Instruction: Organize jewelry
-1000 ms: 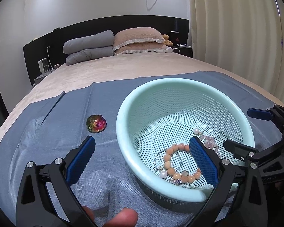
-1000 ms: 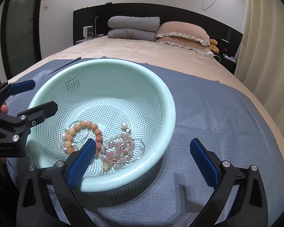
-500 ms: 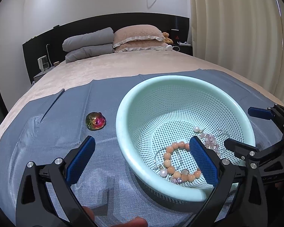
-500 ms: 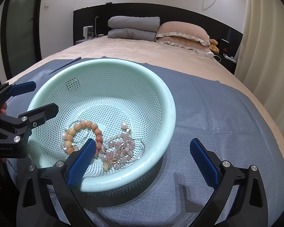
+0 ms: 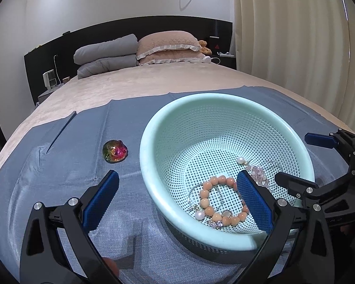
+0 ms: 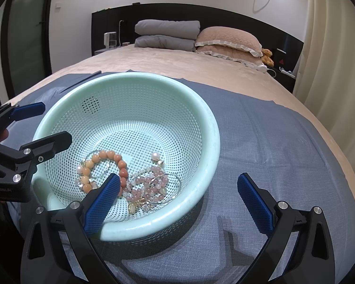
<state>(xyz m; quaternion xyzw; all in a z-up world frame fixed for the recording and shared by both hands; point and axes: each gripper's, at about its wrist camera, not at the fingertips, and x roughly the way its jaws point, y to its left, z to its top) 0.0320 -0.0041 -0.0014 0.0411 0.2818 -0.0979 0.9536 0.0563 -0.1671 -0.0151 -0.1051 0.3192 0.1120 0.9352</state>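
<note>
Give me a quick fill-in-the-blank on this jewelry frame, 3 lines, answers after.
1. The orange bead bracelet lies inside the mint ____.
2. The iridescent gem sits on the ____ cloth, outside the basket.
3. The left gripper and right gripper both have jaws ____.

Answers: basket; blue; open

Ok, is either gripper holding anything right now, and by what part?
Nothing is held. The left gripper and right gripper are both open, each straddling the basket rim without closing on it.
</note>
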